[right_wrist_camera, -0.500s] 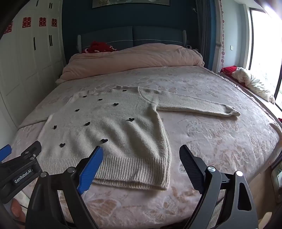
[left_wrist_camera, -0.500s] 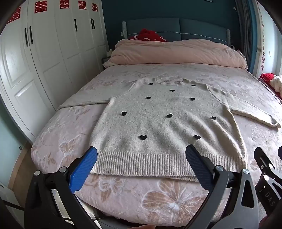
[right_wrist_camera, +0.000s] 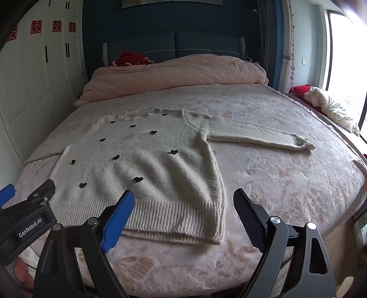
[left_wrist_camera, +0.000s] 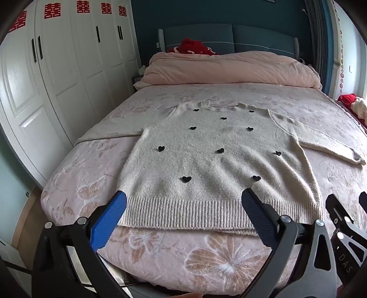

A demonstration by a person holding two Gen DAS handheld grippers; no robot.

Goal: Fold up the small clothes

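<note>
Just ahead of both wide-open, empty grippers, left gripper (left_wrist_camera: 183,207) and right gripper (right_wrist_camera: 183,204), sweater (left_wrist_camera: 218,160) lies flat, hem nearest, collar farthest, left centred on hem, right over right hem corner.

A home bedroom is shown: a bed (left_wrist_camera: 160,263) with a padded headboard (left_wrist_camera: 229,37), a rolled pink duvet (left_wrist_camera: 229,68), and white wardrobe doors (left_wrist_camera: 68,68) are seen.

Pink bed (left_wrist_camera: 160,259), white wardrobe (left_wrist_camera: 68,87), teal wall (right_wrist_camera: 160,20), possibly window (right_wrist_camera: 344,57)
</note>
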